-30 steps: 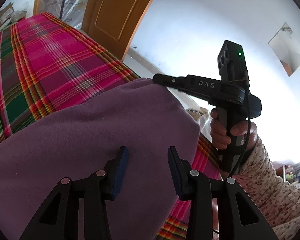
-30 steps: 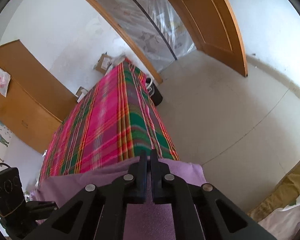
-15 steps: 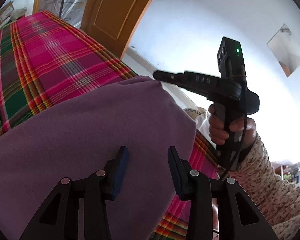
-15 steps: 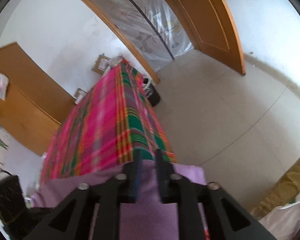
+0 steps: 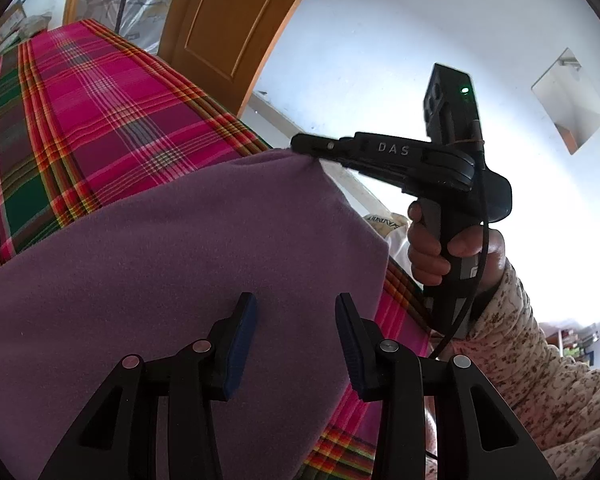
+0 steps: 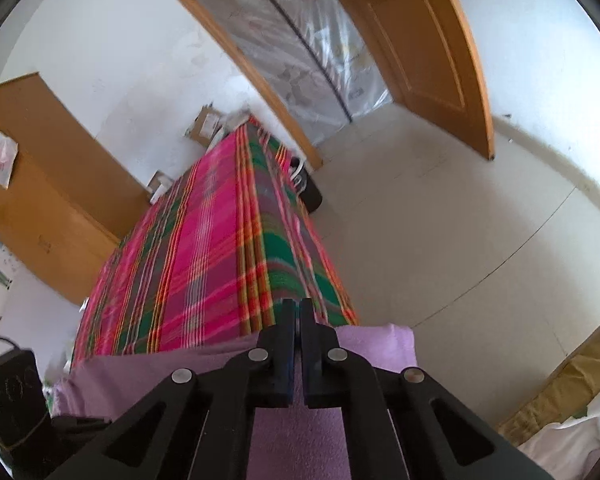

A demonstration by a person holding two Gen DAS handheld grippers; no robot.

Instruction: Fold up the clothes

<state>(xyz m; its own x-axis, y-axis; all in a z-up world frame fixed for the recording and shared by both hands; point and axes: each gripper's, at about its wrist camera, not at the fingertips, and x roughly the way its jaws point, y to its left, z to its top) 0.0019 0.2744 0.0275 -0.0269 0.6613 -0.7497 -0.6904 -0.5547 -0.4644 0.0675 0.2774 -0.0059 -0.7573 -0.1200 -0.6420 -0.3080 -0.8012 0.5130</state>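
Jaws first: the left gripper [image 5: 296, 320] has its blue pads standing apart over the purple garment [image 5: 180, 272] with nothing pinched between them, while the right gripper [image 6: 297, 344] has just snapped closed, fingers together, and in the left wrist view its tip sits right on the far corner of the purple fabric, which puckers up to it there. So it looks clamped on that corner.

Stuff around: everything happens on a bed covered with a pink, green and orange plaid bedspread [image 6: 204, 256] that runs away toward the far wall. Beyond the bed's far end there's a doorway hung with clear plastic sheeting [image 6: 300, 52], with an open wooden door [image 6: 428, 56] beside it. A wooden wardrobe [image 6: 40, 184] stands along the left wall, and a cardboard box [image 6: 204, 124] sits at the far end of the bed. Pale floor tiles [image 6: 440, 240] are off to the right. Nothing really blocks the cloth except the grippers themselves (the right one's black fingers cover the middle of the near edge in its own camera). A hand [image 5: 440, 248] in a speckled cream sleeve [image 5: 540, 380] grips the right tool's handle.

Purple garment itself: soft, fuzzy-looking, plain, lying fairly smooth across the near end of the bed, with its right edge reaching the bed's side.
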